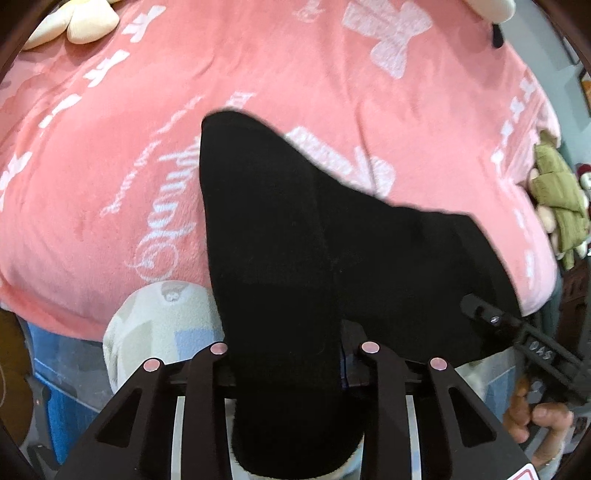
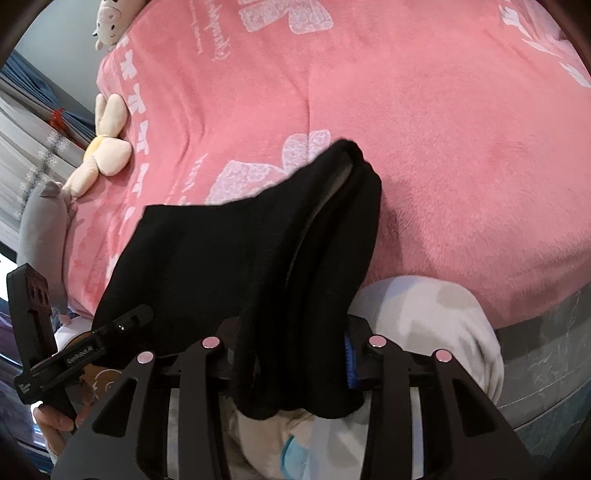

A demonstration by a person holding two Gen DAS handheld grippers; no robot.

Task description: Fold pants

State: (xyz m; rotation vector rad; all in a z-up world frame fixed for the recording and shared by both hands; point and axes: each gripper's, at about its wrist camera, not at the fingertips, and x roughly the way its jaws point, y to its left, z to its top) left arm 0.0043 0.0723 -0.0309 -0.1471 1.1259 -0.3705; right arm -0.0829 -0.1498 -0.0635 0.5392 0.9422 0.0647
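Black pants (image 1: 295,240) hung stretched between two hand-held grippers above a bed covered by a pink blanket (image 1: 110,166) with white bows and script.

In the left wrist view, the left gripper (image 1: 291,350) sat at six o'clock, its two dark fingers closed onto a thick band of the black cloth that ran down between them. From there the fabric rose toward twelve o'clock and spread out toward four o'clock, where the right gripper (image 1: 480,306) met its far edge. A bare hand (image 1: 532,421) held that tool at five o'clock. A cream plush flower (image 1: 81,22) lay at eleven o'clock and an olive-green stuffed toy (image 1: 557,195) at three o'clock, at the blanket's edge.

In the right wrist view, the right gripper (image 2: 291,343) also sat at six o'clock, clamped on several bunched layers of the pants (image 2: 229,251). The cloth fanned toward nine o'clock, where the left gripper (image 2: 136,314) gripped its corner, and a folded ridge pointed to twelve o'clock. Pale patterned fabric (image 2: 424,317) showed under the pants at five o'clock.
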